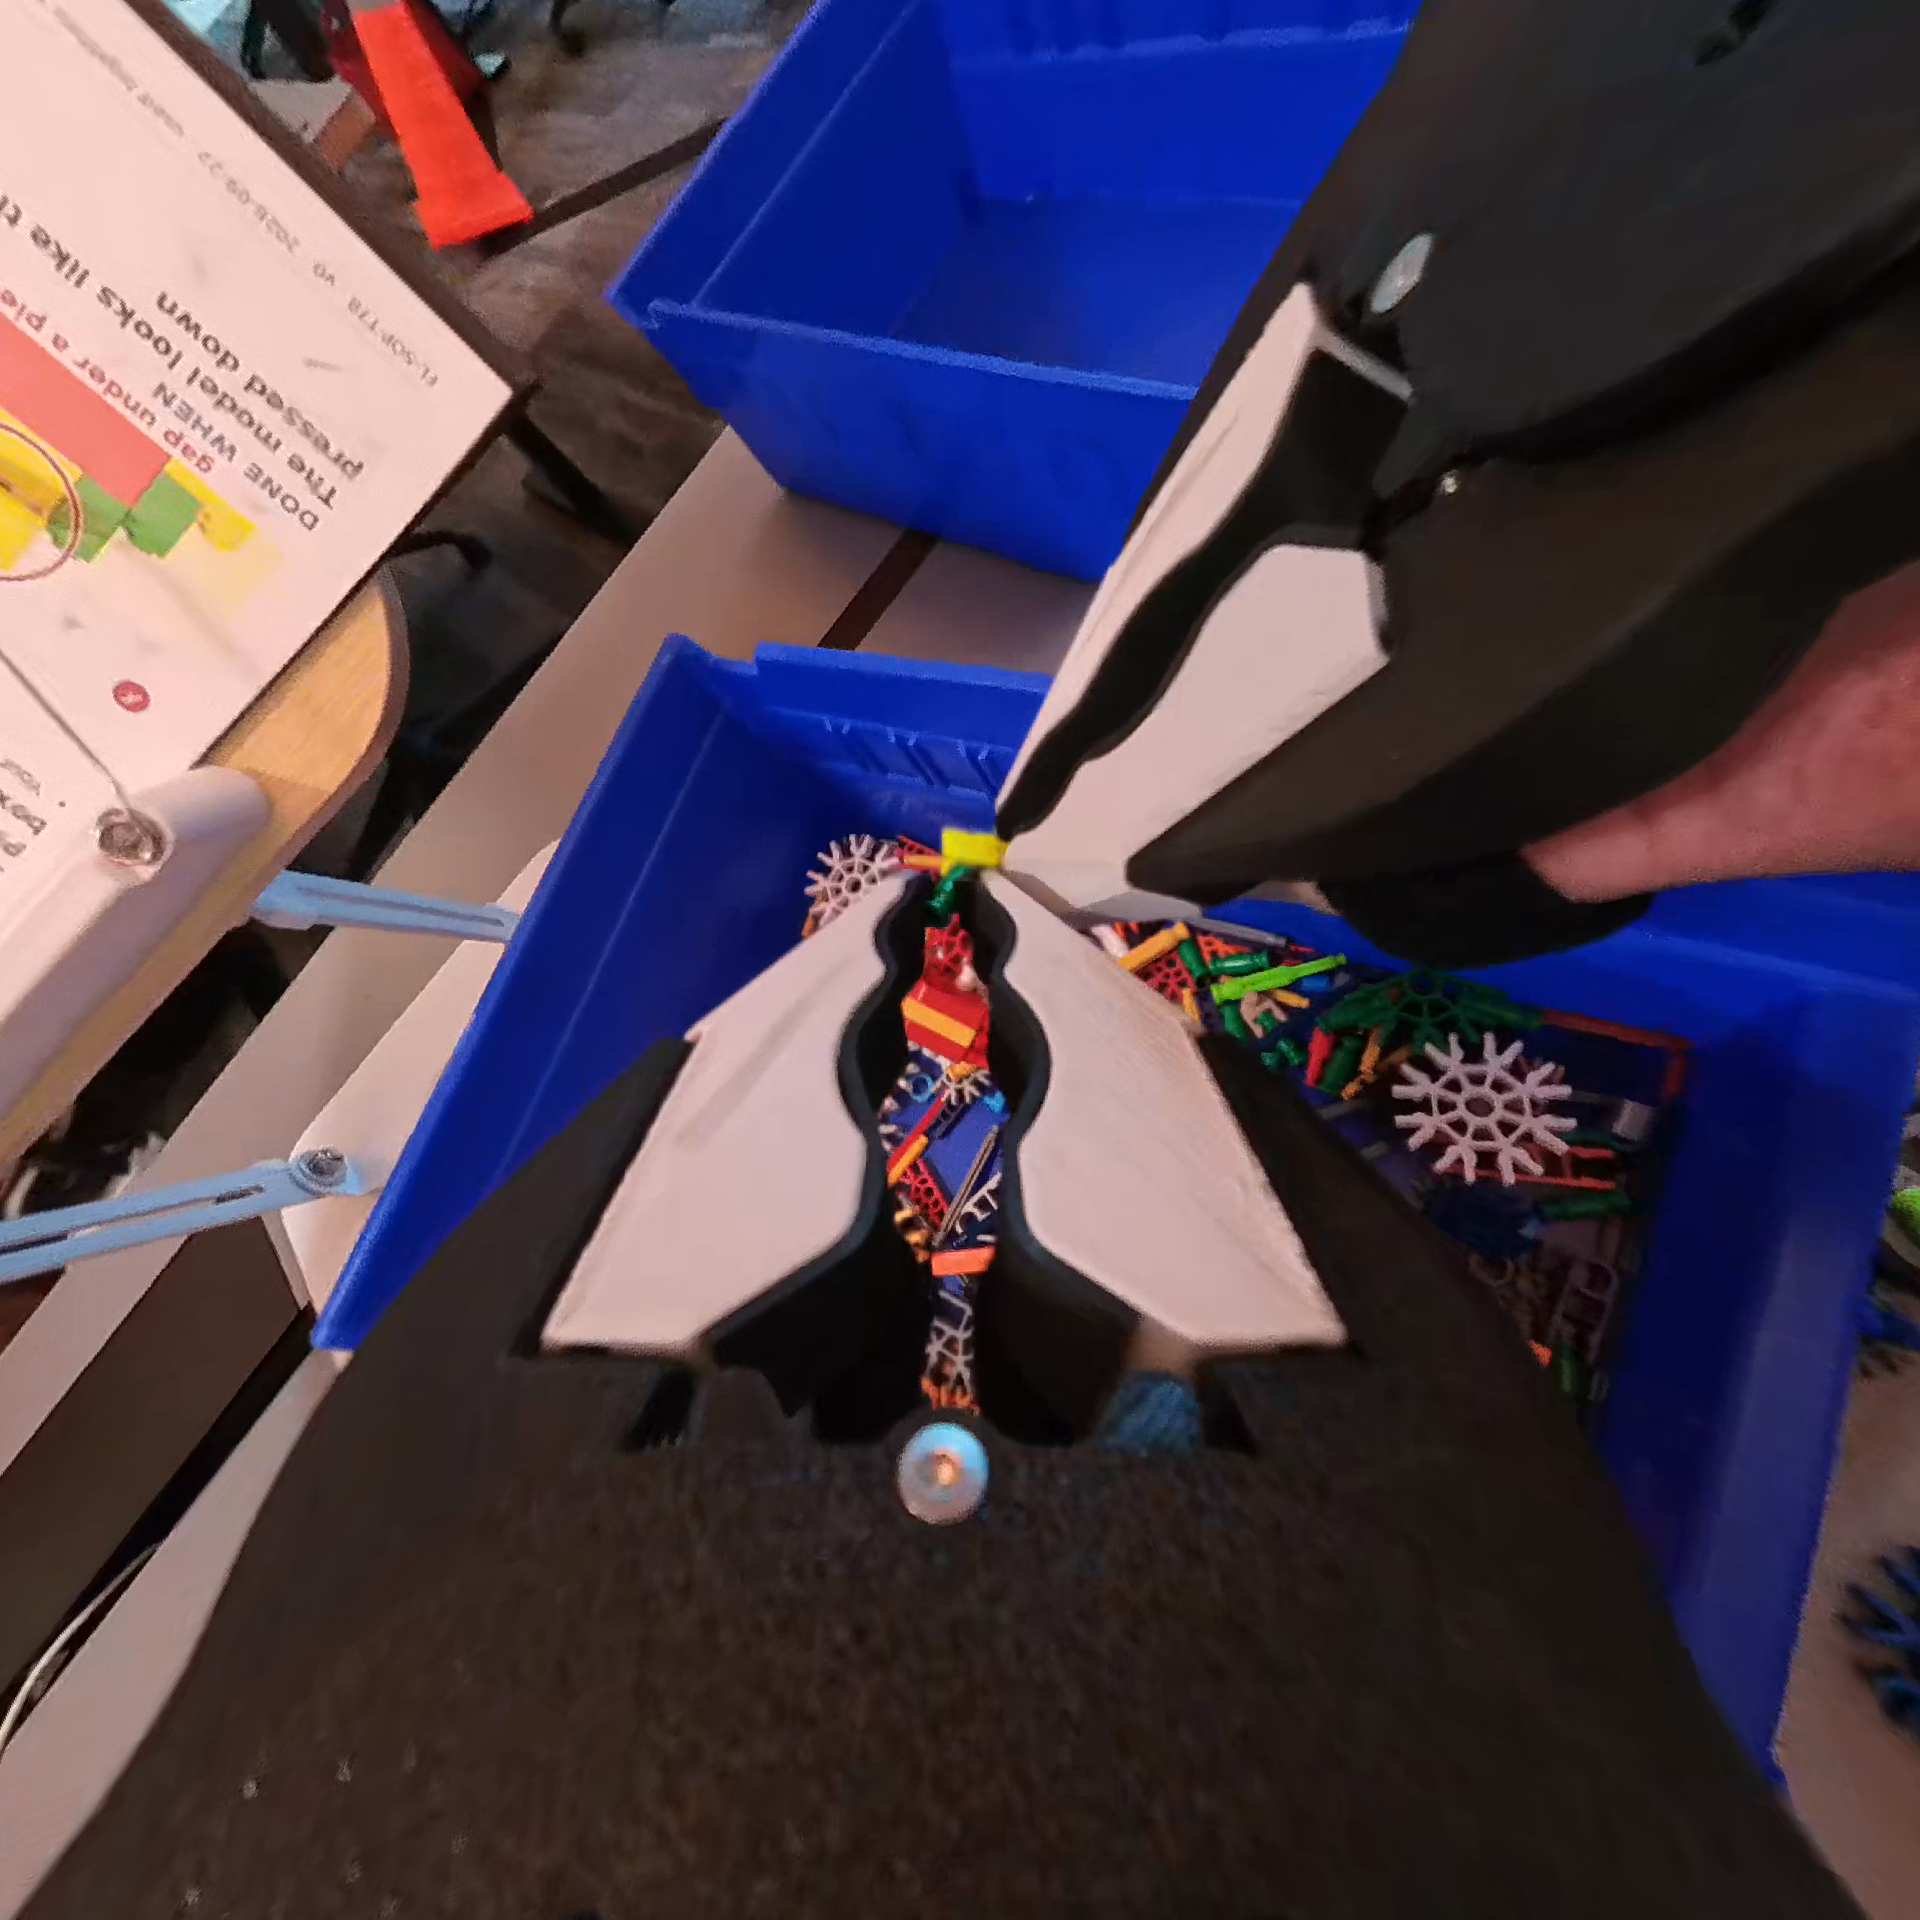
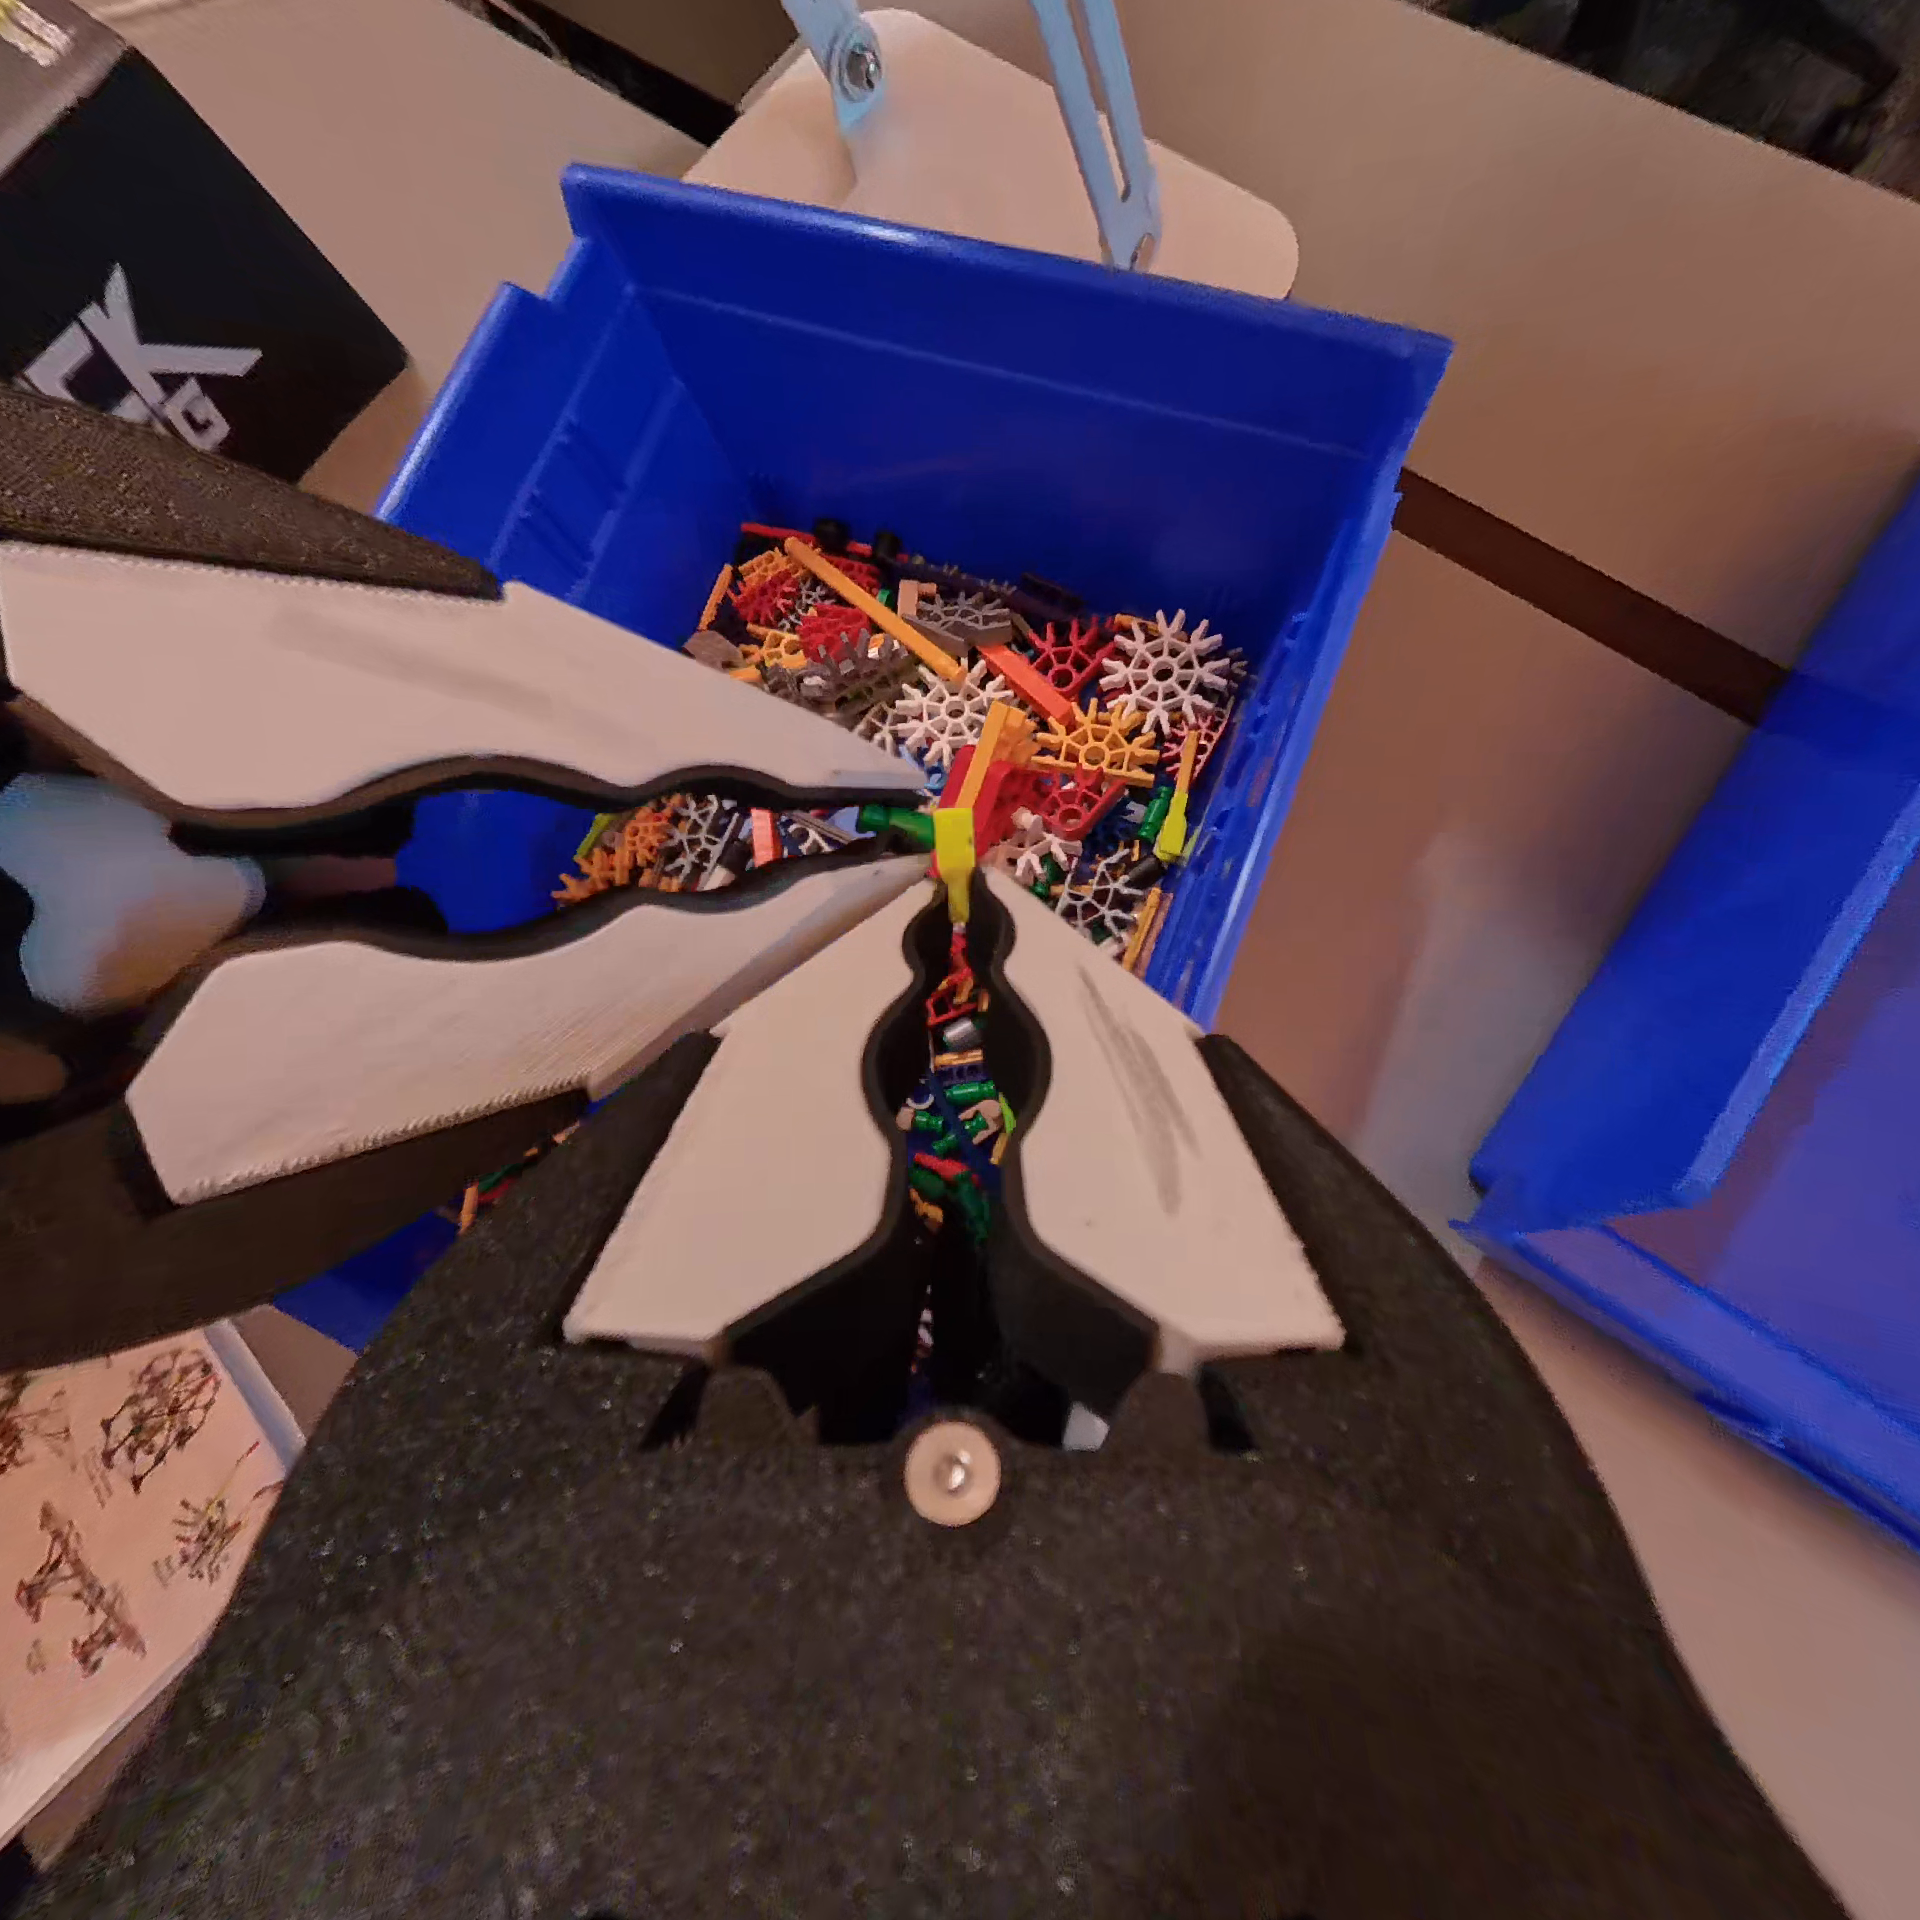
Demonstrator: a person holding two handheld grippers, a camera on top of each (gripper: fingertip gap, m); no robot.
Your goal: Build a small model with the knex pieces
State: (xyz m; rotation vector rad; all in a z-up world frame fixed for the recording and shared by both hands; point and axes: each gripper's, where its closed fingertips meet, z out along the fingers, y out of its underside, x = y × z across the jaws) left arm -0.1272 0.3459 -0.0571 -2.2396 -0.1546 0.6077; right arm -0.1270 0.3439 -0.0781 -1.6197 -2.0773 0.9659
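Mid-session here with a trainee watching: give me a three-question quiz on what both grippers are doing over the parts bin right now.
1. True or false: the left gripper and the right gripper meet tip to tip above the blue bin of loose building pieces.
2. What sits between the right gripper's jaws? A) a white snowflake connector B) a small yellow piece C) nothing
3. Fill in: the second blue bin beyond the full one looks ____.

Key
1. True; both tips converge at the yellow piece.
2. B; the green piece joined to it lies at the left gripper's tips.
3. Empty, as far as its visible interior shows.
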